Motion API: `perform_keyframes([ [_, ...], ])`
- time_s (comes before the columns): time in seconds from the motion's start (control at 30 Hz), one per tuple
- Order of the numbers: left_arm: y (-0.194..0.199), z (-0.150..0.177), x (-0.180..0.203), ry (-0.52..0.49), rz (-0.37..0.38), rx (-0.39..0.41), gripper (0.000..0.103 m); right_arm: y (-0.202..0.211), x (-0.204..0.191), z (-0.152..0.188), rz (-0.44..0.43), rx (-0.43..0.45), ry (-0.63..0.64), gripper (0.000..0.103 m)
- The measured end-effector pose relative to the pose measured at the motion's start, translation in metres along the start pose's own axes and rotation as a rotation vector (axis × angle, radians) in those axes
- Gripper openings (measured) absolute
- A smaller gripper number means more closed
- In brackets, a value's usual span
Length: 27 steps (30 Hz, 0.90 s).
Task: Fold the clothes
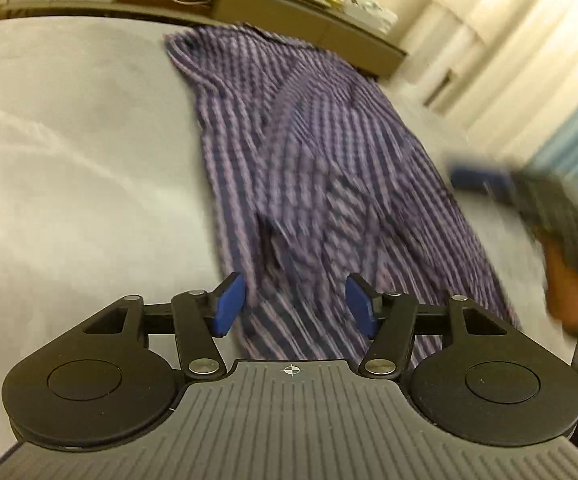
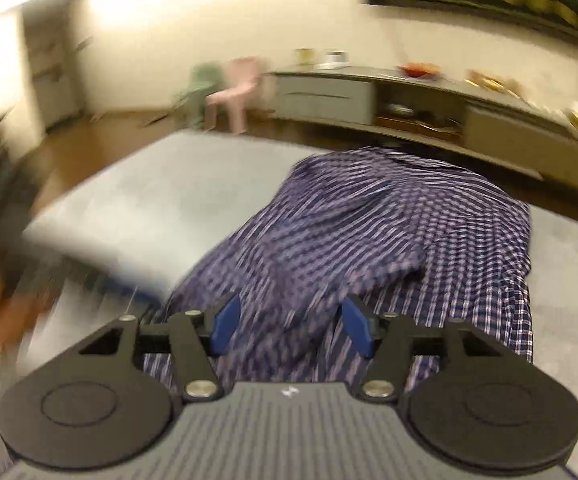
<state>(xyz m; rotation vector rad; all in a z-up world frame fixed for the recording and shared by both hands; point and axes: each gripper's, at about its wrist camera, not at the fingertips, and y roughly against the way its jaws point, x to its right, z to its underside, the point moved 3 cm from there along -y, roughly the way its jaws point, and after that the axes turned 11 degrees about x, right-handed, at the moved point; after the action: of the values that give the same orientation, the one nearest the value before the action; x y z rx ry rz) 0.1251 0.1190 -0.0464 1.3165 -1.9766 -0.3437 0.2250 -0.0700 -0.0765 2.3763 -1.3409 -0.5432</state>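
A purple and navy checked shirt (image 1: pixel 321 168) lies lengthwise on a pale grey bed (image 1: pixel 73 168), rumpled and partly doubled over itself. My left gripper (image 1: pixel 295 306) hovers open over the shirt's near end, blue pads apart, nothing between them. At the right edge of the left wrist view, the right gripper (image 1: pixel 485 178) shows as a blur with a hand behind it. From the right wrist, the same shirt (image 2: pixel 389 240) spreads ahead, and my right gripper (image 2: pixel 291 326) is open just above its near folds, holding nothing.
The bed's edge (image 2: pixel 101 256) runs to the left in the right wrist view. A long low cabinet (image 2: pixel 429 108) with dishes on top stands beyond the bed. A pink chair (image 2: pixel 237 88) and a green one stand on the wooden floor. Pale curtains (image 1: pixel 529 40) hang at the right.
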Motion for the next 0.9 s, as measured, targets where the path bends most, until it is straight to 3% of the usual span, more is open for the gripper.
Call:
perform_keyframes([
  [0.13,0.013,0.02,0.013,-0.065,-0.056,0.019,0.041,-0.065,0.008,-0.041,0.157,0.007,-0.036,0.067],
  [0.27,0.021,0.022,0.014,-0.081,-0.05,0.062,0.026,-0.137,0.024,-0.062,0.288,-0.033,0.015,0.068],
  [0.3,0.019,0.02,0.012,-0.081,-0.045,0.066,0.014,-0.153,0.029,-0.063,0.306,-0.054,0.027,0.068],
  [0.37,0.02,0.017,0.014,-0.106,-0.03,0.086,0.004,-0.182,0.04,-0.063,0.325,-0.102,0.055,0.057],
  [0.4,0.023,0.015,0.016,-0.123,-0.022,0.101,0.0,-0.192,0.045,-0.061,0.321,-0.13,0.068,0.037],
  [0.43,0.027,0.013,0.019,-0.133,-0.009,0.114,0.0,-0.2,0.049,-0.059,0.313,-0.163,0.078,0.007],
  [0.47,0.032,0.012,0.023,-0.13,0.012,0.126,0.0,-0.204,0.05,-0.06,0.308,-0.16,0.094,0.003],
  [0.5,0.038,0.01,0.027,-0.128,0.032,0.137,0.0,-0.206,0.051,-0.062,0.304,-0.149,0.111,0.003],
  [0.57,0.047,0.008,0.035,-0.121,0.067,0.16,0.0,-0.191,0.045,-0.073,0.277,-0.029,0.116,0.002],
  [0.67,0.053,0.01,0.037,-0.05,0.087,0.154,0.0,-0.173,0.025,-0.083,0.171,0.124,0.13,0.002],
  [0.8,0.042,0.022,0.017,0.107,0.0,0.114,0.0,-0.16,0.023,-0.075,0.169,0.127,0.105,0.003],
  [0.87,0.035,0.027,0.006,0.177,0.016,0.08,0.0,-0.153,0.022,-0.071,0.172,0.125,0.09,0.006],
  [0.9,0.034,0.029,0.003,0.205,0.021,0.066,0.0,-0.15,0.022,-0.069,0.173,0.125,0.083,0.018],
])
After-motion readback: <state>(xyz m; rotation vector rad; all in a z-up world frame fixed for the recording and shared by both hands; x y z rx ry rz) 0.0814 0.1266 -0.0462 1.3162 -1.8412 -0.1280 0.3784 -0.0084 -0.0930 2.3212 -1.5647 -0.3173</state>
